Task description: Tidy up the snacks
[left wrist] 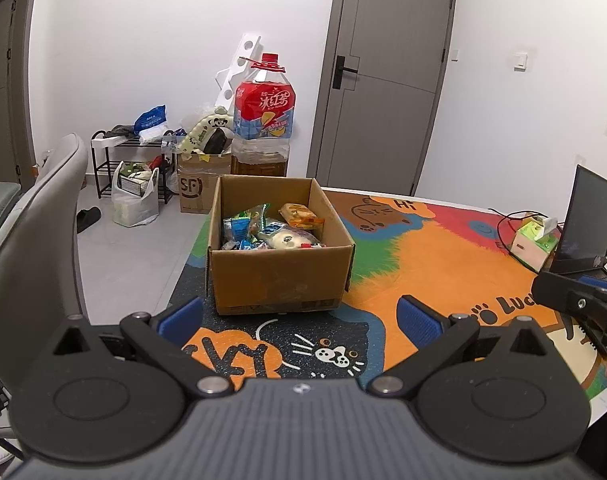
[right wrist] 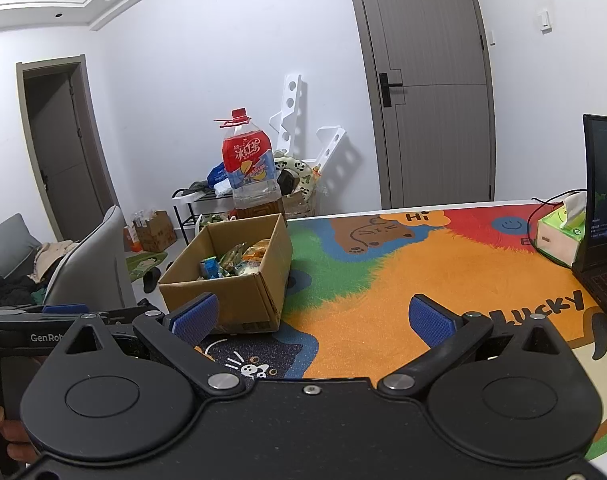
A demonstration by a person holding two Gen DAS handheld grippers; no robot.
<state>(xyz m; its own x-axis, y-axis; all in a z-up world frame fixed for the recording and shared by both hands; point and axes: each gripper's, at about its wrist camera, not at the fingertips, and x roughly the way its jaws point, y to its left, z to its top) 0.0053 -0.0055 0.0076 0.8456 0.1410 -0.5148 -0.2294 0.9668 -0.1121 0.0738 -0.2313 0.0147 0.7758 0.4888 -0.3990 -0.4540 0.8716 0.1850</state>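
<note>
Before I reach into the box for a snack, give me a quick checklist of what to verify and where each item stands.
1. Left claw open and holding nothing: ok.
2. Right claw open and holding nothing: ok.
3. Cardboard box upright with its top open: ok.
4. Snacks in the box, reachable from above: ok, several packets lie loose in there.
5. Path from left claw to box free: ok, only bare mat lies between.
6. Place to sort the snacks into: cannot tell, no tray or second container shows on the table.
</note>
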